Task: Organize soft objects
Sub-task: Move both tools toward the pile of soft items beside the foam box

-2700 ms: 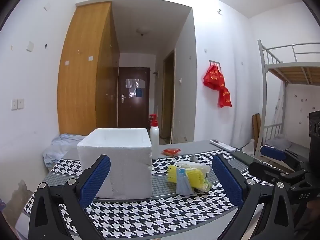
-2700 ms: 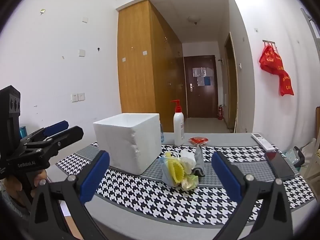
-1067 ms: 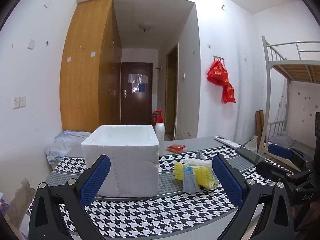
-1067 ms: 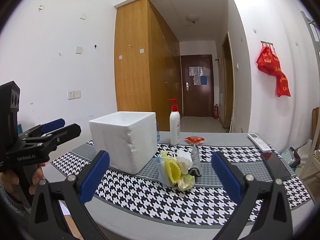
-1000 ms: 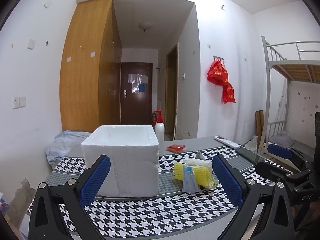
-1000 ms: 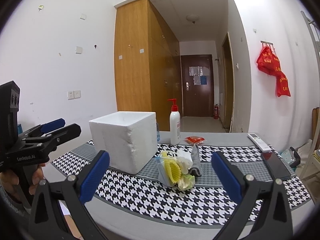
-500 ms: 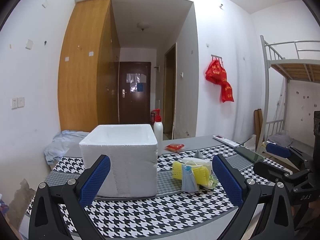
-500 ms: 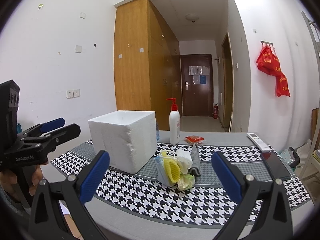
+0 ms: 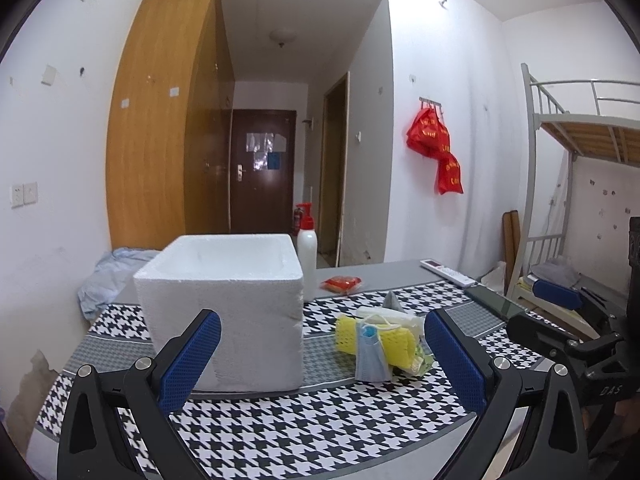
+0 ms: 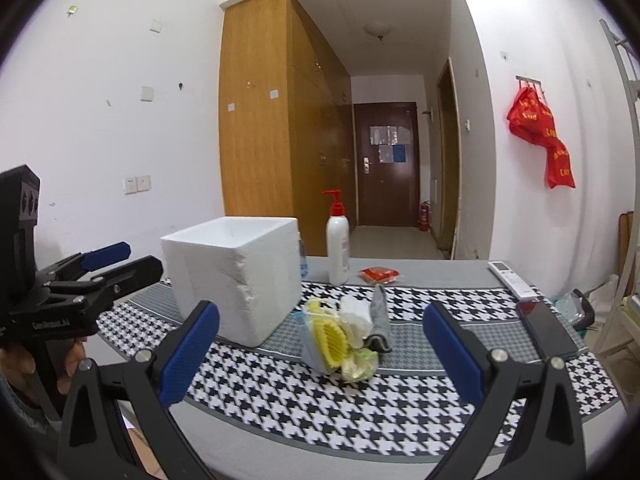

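While both grippers hovered above near edge of tabletop, left gripper and right gripper stood wide open, holding nothing. Heap of soft objects – yellow mesh sponge, blue face mask, white cloth – lay on black-and-white houndstooth runner, just beside open white foam box. White pump bottle with red top stood behind.

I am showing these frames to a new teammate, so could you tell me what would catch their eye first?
Probably the big white foam box, open-topped on the houndstooth tablecloth. Right of it lies a bright heap of soft items with yellow mesh and a blue face mask. Both grippers, left and right, are open and empty short of the heap.
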`<state>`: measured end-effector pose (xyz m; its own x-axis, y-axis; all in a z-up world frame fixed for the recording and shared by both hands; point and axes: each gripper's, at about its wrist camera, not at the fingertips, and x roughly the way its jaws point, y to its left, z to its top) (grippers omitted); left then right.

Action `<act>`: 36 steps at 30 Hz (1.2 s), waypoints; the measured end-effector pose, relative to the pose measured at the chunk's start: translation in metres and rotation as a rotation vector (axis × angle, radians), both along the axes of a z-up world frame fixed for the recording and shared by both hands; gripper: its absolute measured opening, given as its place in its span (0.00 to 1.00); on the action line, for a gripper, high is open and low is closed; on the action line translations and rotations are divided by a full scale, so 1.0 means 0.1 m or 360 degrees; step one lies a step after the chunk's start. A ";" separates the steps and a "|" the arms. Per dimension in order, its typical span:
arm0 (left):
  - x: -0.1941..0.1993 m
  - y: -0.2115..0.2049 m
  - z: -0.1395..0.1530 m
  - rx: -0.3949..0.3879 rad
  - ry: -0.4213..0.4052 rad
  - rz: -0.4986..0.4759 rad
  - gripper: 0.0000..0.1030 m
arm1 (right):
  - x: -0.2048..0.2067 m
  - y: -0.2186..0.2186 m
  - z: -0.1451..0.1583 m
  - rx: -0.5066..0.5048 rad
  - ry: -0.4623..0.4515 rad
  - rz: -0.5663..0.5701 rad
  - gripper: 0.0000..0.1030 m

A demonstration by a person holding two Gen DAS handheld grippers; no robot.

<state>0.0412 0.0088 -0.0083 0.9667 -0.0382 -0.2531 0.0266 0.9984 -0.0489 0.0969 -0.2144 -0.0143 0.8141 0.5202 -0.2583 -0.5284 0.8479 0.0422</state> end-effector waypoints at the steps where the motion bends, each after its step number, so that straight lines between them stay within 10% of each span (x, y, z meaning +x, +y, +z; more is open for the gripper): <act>1: 0.03 -0.01 -0.01 -0.0001 0.0012 -0.0004 0.99 | 0.01 0.00 -0.01 -0.0019 -0.0012 -0.0020 1.00; 36: 0.85 -0.26 -0.42 0.0009 0.0327 -0.0081 0.99 | 0.81 -0.01 -0.37 -0.0110 0.0258 -0.0034 1.00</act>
